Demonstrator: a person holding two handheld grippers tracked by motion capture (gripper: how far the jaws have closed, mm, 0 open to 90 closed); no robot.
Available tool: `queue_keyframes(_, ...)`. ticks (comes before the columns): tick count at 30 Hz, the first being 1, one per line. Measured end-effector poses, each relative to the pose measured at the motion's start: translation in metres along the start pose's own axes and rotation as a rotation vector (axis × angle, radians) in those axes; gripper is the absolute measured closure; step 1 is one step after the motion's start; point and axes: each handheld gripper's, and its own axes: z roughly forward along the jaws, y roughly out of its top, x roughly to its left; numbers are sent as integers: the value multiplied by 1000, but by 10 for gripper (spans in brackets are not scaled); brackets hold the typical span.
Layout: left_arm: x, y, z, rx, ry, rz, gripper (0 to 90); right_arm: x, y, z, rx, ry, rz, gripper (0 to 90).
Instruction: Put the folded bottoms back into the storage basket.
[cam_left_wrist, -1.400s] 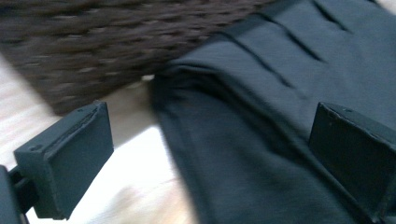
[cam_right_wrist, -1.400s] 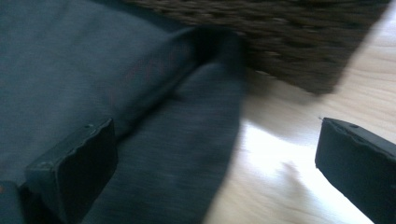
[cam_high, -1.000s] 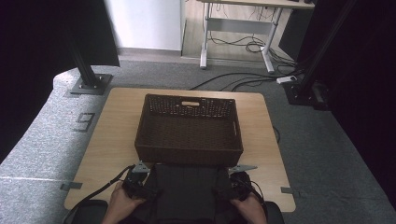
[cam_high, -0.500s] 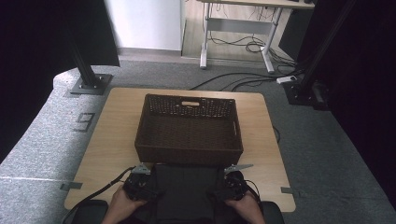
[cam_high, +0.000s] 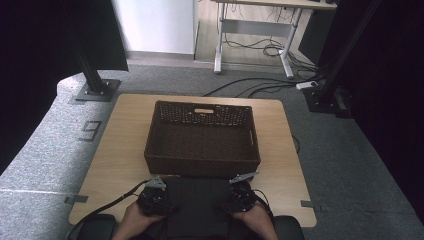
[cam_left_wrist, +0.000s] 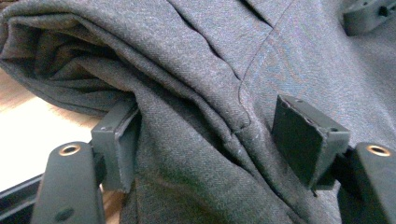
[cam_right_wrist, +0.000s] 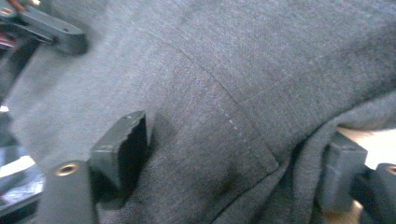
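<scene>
High view: grey cloth (cam_high: 197, 205) lies at near table (cam_high: 120, 150) edge, just before basket (cam_high: 202, 137). Left gripper (cam_high: 156, 192) and right gripper (cam_high: 241, 189) flank it, jaws just closing around its folds, still half open.

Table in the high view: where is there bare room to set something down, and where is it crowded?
Bare wood lies left and right of the basket, plus a strip of table behind it. The basket's inside looks empty. The near edge is crowded: the dark grey garment lies there between the left gripper and right gripper.
</scene>
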Motion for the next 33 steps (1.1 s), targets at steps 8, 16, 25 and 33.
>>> queue_keyframes(8, 0, 1, 3, -16, -12, 3, 339, -6, 3, 10, -25, 144, 40, 396)
queue_keyframes(16, 1, 3, 7, -29, -16, 3, 407, -1, 8, 25, -34, 201, 37, 473)
queue_keyframes(25, 3, 3, 3, -60, -66, 0, 607, 4, 3, 21, -75, 184, -17, 594)
queue_keyframes(33, 0, 6, -12, -132, -111, 33, 675, 16, 3, 7, -142, 155, -121, 616)
